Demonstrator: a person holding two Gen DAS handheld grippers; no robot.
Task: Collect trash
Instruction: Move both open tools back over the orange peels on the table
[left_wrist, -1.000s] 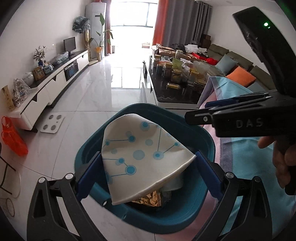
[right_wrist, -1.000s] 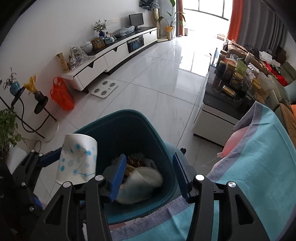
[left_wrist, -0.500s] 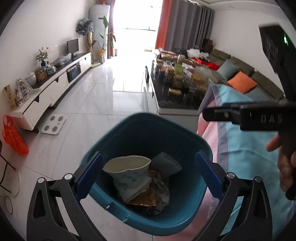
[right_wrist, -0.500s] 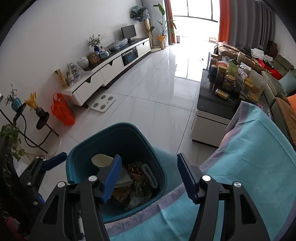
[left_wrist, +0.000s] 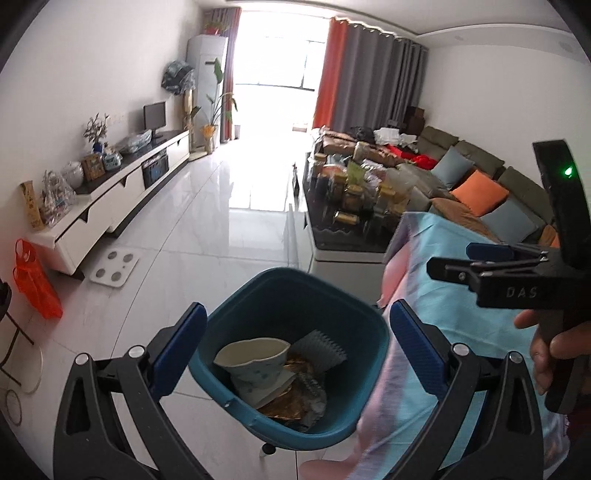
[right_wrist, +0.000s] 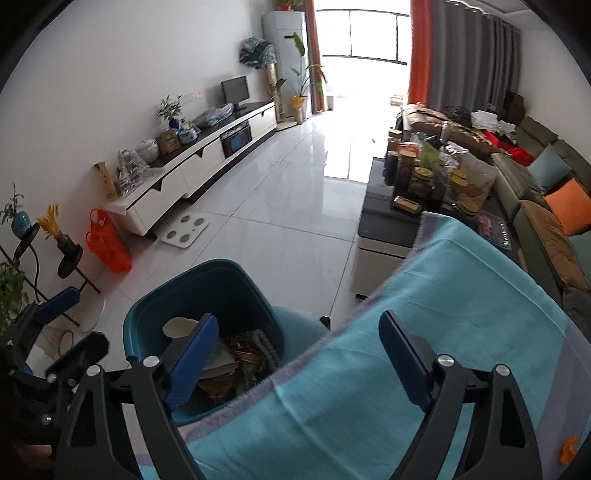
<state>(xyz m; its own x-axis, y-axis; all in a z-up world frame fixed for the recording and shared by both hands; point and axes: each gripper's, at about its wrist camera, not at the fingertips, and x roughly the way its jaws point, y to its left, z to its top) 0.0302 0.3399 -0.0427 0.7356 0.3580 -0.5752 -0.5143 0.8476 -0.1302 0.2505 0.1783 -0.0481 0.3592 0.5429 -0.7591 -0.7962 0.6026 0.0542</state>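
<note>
Bin (left_wrist: 295, 295) lower centre, beside cloth (right_wrist: 443, 314) edge for easy drops; cup (left_wrist: 255, 354) and wrappers inside. Left gripper (left_wrist: 295, 339) agape, empty, above bin. Right gripper (right_wrist: 295, 354) opening, nothing between jaws.

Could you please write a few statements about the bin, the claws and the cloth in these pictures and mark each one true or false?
1. The teal plastic bin stands on the white tiled floor. True.
2. The left claw grips the crumpled paper cup. False: it is open and empty; the cup lies in the bin.
3. The right claw holds nothing, its jaws opening. True.
4. The bin is empty. False: it holds the cup, a pleated paper liner and gold wrappers.
5. A turquoise cloth lies beside the bin. True.
</note>
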